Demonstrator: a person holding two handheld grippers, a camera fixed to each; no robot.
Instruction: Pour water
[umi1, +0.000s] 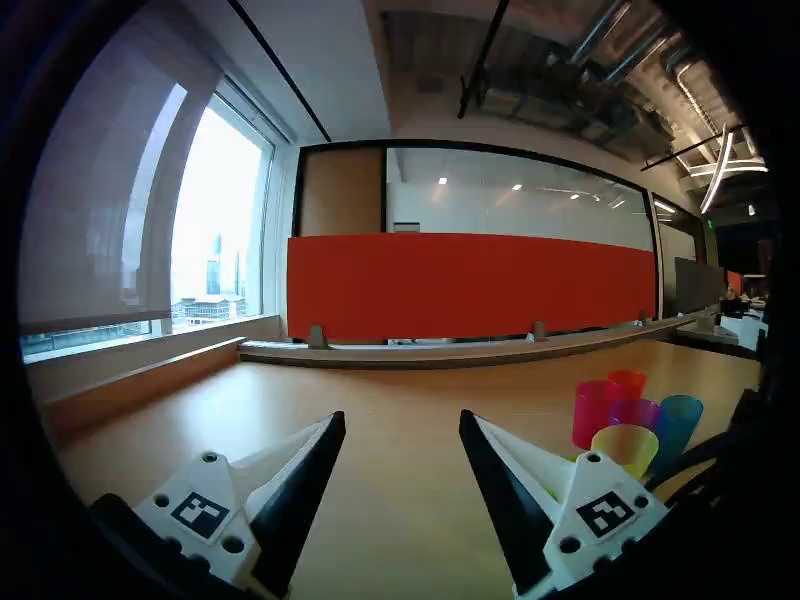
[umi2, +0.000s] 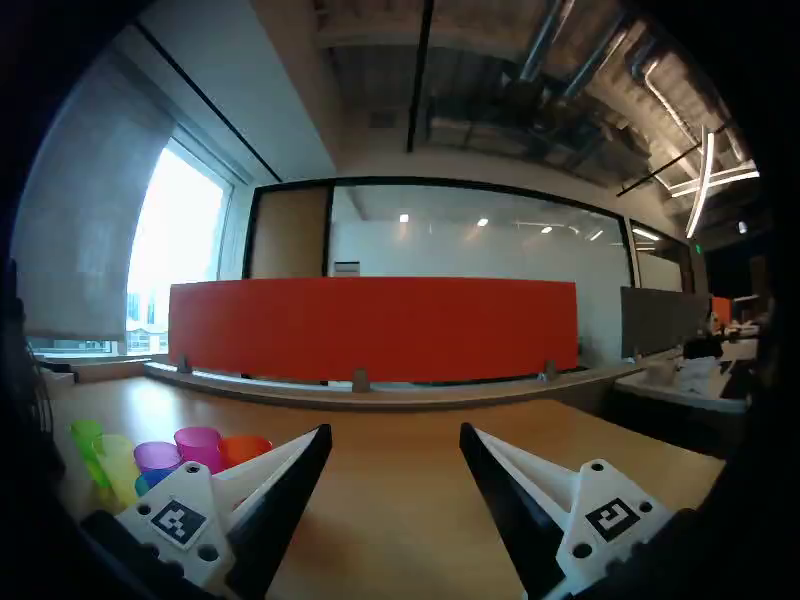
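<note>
Item: plastic cups (umi1: 615, 412), mixed colours, bunched on desk (umi1: 400, 385) well short of red divider (umi1: 470, 285). Prob. light, thin-walled, slick, tippy: you grip one mid-wall, gently. Left gripper (umi1: 402, 420) & right gripper (umi2: 395, 432): fingers spread, holding nothing. Bare desk runs to divider; far edge there.

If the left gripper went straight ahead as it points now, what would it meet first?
Probably nothing near: bare table ahead, then the red divider. The cups sit to its right.

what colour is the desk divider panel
The divider panel is orange-red; right gripper view shows it best.
</note>
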